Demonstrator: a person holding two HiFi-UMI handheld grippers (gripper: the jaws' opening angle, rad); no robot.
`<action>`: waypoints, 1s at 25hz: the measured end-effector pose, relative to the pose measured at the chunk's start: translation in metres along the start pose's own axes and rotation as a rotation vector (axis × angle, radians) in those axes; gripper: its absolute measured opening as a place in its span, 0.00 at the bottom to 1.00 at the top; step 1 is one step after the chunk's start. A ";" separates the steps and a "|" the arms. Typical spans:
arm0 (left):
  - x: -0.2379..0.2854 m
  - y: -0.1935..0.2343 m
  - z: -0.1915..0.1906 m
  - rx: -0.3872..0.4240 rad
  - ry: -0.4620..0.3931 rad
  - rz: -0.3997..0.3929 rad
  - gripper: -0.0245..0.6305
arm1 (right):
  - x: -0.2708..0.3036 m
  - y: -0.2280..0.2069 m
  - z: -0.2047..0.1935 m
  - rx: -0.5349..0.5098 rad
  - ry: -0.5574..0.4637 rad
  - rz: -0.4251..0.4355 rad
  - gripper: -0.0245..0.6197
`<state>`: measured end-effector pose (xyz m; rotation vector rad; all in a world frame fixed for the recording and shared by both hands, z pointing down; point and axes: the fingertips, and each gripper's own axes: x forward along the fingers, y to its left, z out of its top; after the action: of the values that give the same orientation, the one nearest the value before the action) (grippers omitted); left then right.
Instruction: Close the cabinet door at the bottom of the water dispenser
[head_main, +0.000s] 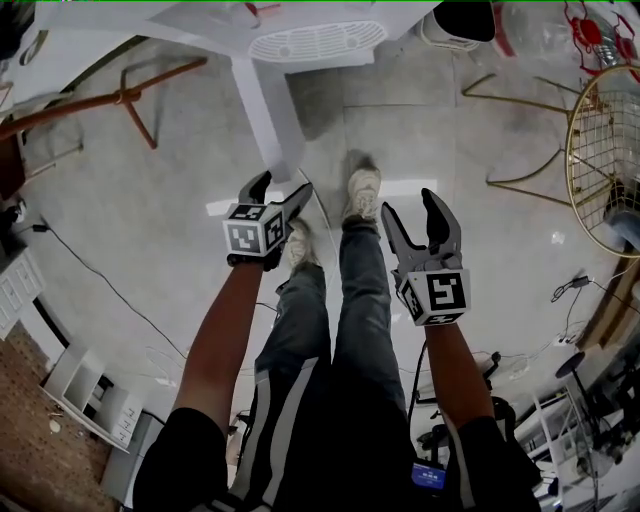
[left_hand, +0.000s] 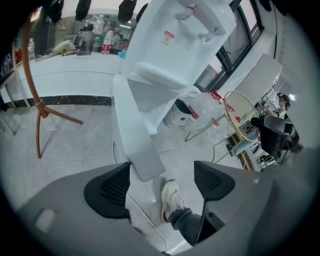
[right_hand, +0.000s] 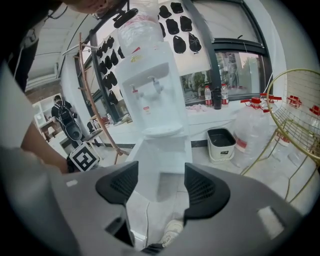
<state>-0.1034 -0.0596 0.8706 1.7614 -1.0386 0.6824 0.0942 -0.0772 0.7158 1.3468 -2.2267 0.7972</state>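
The white water dispenser (head_main: 315, 35) stands at the top middle of the head view, and its bottom cabinet door (head_main: 265, 115) is swung out towards me. My left gripper (head_main: 283, 186) is open just short of the door's free end and does not touch it. In the left gripper view the door (left_hand: 137, 140) hangs ahead, its lower corner showing between the open left gripper (left_hand: 160, 182). My right gripper (head_main: 410, 205) is open and empty, further right. In the right gripper view the dispenser (right_hand: 155, 90) and its open cabinet (right_hand: 170, 175) lie straight ahead of the right gripper (right_hand: 160, 187).
A gold wire stand (head_main: 600, 160) is at the right and brown rack legs (head_main: 130, 95) at the left. My shoes (head_main: 362, 190) stand below the door. A large water bottle (right_hand: 250, 130) and a white bin (right_hand: 221, 142) sit right of the dispenser. A cable (head_main: 100, 280) crosses the floor.
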 end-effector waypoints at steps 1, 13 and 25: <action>0.003 -0.005 0.001 0.008 0.005 -0.007 0.67 | 0.000 -0.002 0.002 0.006 -0.004 -0.003 0.48; 0.032 -0.060 0.024 0.082 0.064 -0.094 0.65 | -0.009 -0.034 0.001 0.048 -0.021 -0.046 0.48; 0.067 -0.089 0.058 0.170 0.073 -0.133 0.62 | -0.003 -0.071 -0.002 0.124 -0.027 -0.100 0.48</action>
<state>0.0070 -0.1193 0.8613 1.9181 -0.8255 0.7642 0.1590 -0.1004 0.7335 1.5225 -2.1412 0.8986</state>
